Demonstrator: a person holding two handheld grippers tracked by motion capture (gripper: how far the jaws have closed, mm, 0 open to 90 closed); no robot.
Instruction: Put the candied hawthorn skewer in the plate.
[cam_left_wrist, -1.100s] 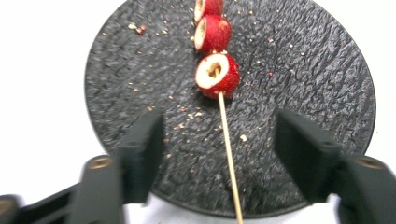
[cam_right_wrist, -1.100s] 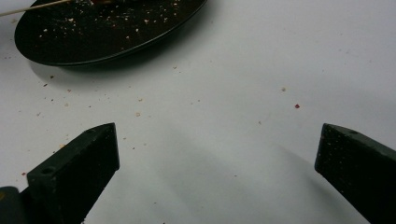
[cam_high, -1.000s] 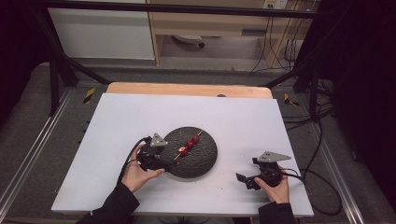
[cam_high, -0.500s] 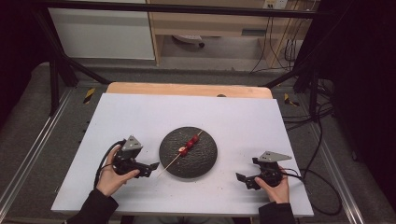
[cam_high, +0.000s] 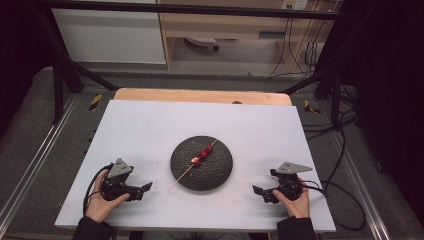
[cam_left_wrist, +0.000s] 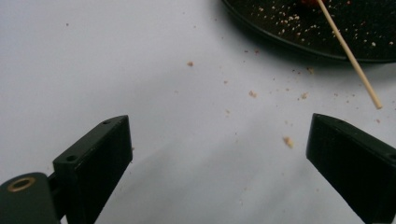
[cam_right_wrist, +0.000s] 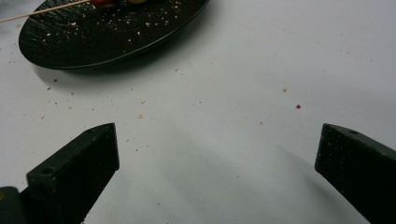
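Two handheld grippers are seen resting low over the white table, the left gripper and right gripper both spread wide with nothing between their jaws, while the skewer of red pieces is left lying across the dark plate between them.

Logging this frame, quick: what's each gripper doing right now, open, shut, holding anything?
Left gripper: open, jaws just opened wider, nothing between them.
Right gripper: open, holding nothing.
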